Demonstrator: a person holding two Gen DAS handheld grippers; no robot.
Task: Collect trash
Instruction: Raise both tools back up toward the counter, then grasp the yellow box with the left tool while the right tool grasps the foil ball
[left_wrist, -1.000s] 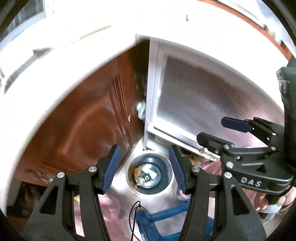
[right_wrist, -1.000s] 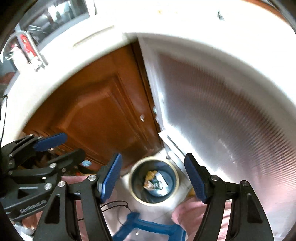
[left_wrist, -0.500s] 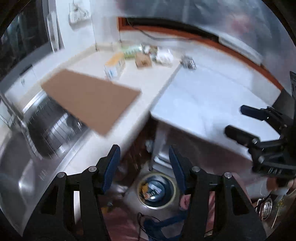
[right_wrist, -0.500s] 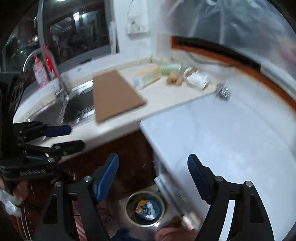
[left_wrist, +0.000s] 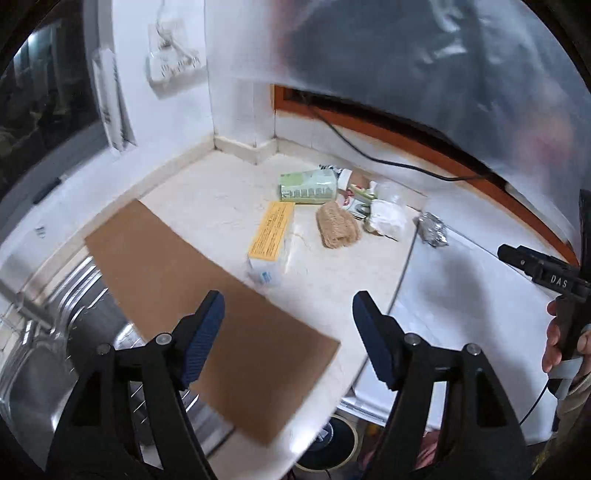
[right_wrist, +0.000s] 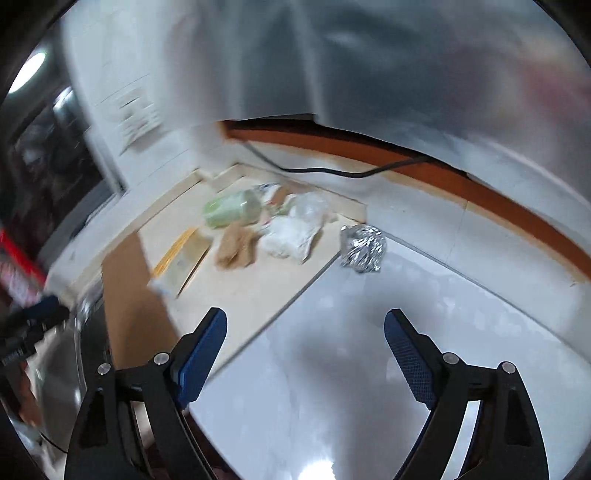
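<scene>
Foil ball (right_wrist: 362, 248) sits on the white counter (right_wrist: 369, 350) by the seam; cup (left_wrist: 308, 186), yellow box (left_wrist: 272, 236), brown sponge (left_wrist: 338, 225) and white wrapper (left_wrist: 386, 220) are clustered in the corner; left gripper (left_wrist: 288, 338) and right gripper (right_wrist: 304, 349) both empty, jaws opening; cardboard (left_wrist: 192, 295) overhangs the sink (left_wrist: 40, 369).
</scene>
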